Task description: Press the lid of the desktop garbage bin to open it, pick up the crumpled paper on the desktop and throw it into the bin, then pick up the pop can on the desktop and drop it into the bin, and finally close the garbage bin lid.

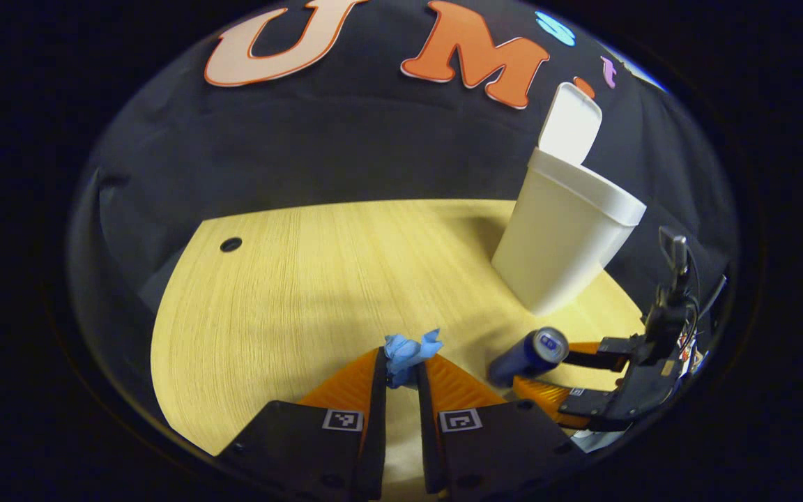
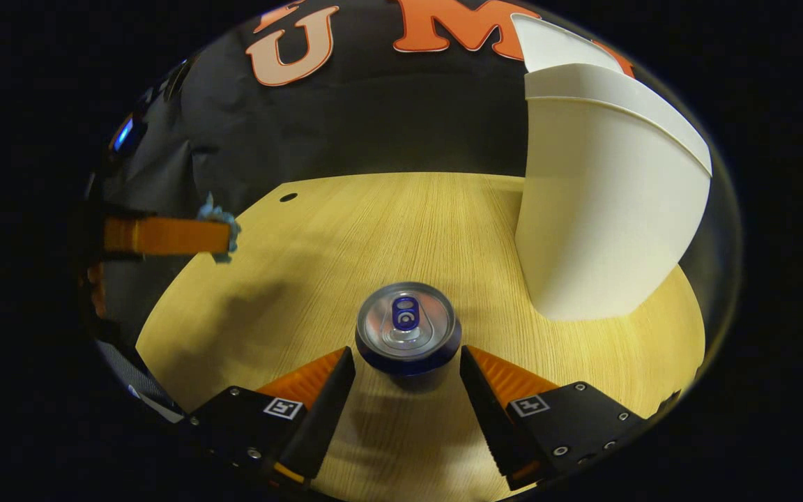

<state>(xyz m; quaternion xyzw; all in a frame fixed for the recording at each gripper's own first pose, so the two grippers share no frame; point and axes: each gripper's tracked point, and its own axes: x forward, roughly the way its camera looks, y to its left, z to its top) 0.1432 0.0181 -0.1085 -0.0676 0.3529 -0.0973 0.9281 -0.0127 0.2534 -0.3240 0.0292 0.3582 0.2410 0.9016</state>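
In the left gripper view, a small dark hole (image 1: 231, 244) sits near the far left corner of the pale wood surface (image 1: 290, 293). At the bottom centre, the left gripper (image 1: 401, 369) has its jaws clenched on the crumpled paper (image 1: 408, 352), a blue wad pinched between the 2 fingertips and held above the surface. To the right of it the pop can (image 1: 530, 355), dark blue with a silver top, lies tilted between the fingers of the right gripper (image 1: 548, 380), which reaches in from the right edge. Beyond the can stands the white garbage bin (image 1: 562, 237), its lid (image 1: 570, 125) swung up and standing open against the booth's dark wall.

In the right gripper view, the left gripper (image 2: 224, 233) enters from the left edge, raised off the surface (image 2: 346, 237), with the blue paper (image 2: 219, 222) showing at its fingertips. The same small hole (image 2: 288, 197) lies at the far edge of the wood. At the bottom centre, the right gripper (image 2: 407, 366) has its jaws released and spread wide, 1 finger on each side of the can (image 2: 407, 328), whose silver top faces the camera. Whether either finger touches the can cannot be told. Just to the right of the can and a little farther back stands the bin (image 2: 603, 223), with its open lid (image 2: 555, 45) rising at the top.
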